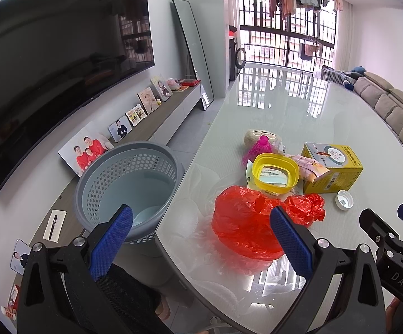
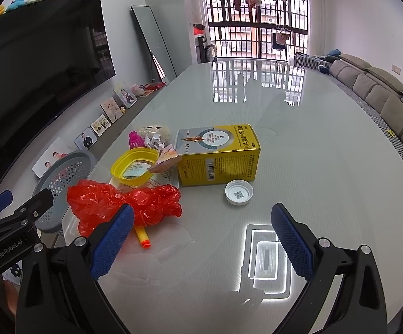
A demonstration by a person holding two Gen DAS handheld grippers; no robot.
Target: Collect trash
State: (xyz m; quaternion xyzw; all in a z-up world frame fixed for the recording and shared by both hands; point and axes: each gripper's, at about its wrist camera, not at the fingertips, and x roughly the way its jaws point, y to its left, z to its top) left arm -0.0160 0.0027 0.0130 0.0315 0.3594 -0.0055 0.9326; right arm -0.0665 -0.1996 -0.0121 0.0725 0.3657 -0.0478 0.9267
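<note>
The glossy glass table (image 2: 299, 144) held litter. Both my left gripper (image 1: 201, 239) and right gripper (image 2: 201, 239) were spread, empty. I judged the red bag (image 1: 246, 222), nearest the basket (image 1: 129, 178), might slither free.

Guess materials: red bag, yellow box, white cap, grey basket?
Red bag: thin plastic film, glossy; crumpled and translucent.
Yellow box: printed cardboard, slight sheen; sharp folded edges, barcode.
White cap: rigid plastic, probably; moulded rim, sticker inside.
Grey basket: moulded plastic, matte; regular round perforations in the wall.
</note>
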